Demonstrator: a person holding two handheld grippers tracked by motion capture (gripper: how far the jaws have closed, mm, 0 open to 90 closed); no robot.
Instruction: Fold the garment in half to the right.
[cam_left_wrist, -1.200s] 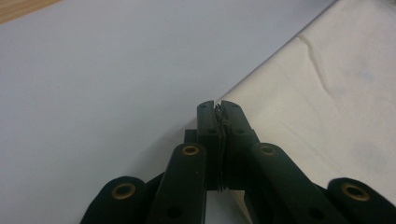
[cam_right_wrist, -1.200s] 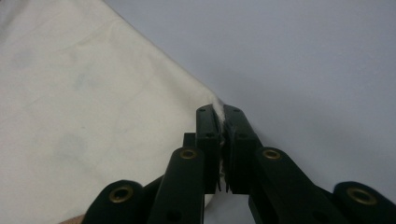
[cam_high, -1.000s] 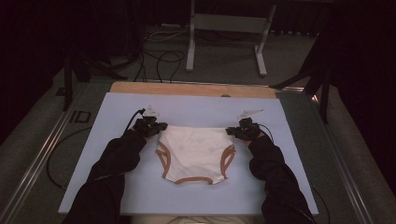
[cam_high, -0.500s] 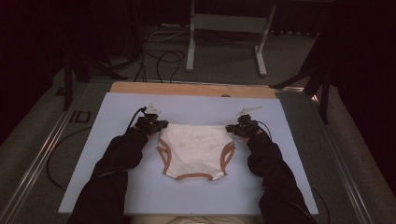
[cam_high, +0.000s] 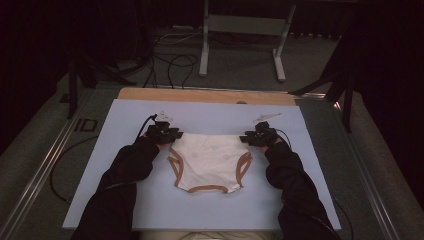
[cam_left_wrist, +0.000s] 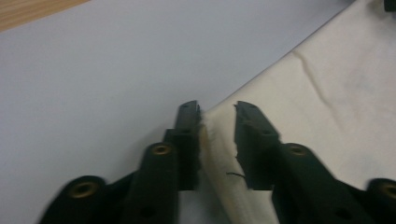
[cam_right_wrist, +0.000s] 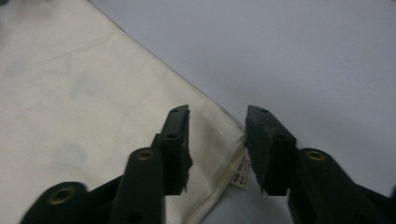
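Observation:
Cream underpants (cam_high: 207, 160) with brown trim lie flat on the light blue mat (cam_high: 210, 112). My left gripper (cam_high: 172, 134) is at the waistband's left corner and my right gripper (cam_high: 247, 138) at its right corner. Both pairs of jaws have just been opening. In the left gripper view the jaws (cam_left_wrist: 217, 109) stand apart, with the fabric (cam_left_wrist: 327, 93) corner loose between them. In the right gripper view the jaws (cam_right_wrist: 217, 112) are also apart over the cloth (cam_right_wrist: 70, 93) corner, where a small label (cam_right_wrist: 243, 175) sticks out.
A wooden table edge (cam_high: 200, 95) runs behind the mat. Beyond it stand a metal frame's legs (cam_high: 240, 45) and cables (cam_high: 170, 60) on the floor. A metal rail (cam_high: 45, 170) runs along the left side. The person's dark sleeves (cam_high: 130, 170) rest on the mat.
Both hands and the underpants keep their places. The jaws at the two waistband corners have parted and let the fabric go.

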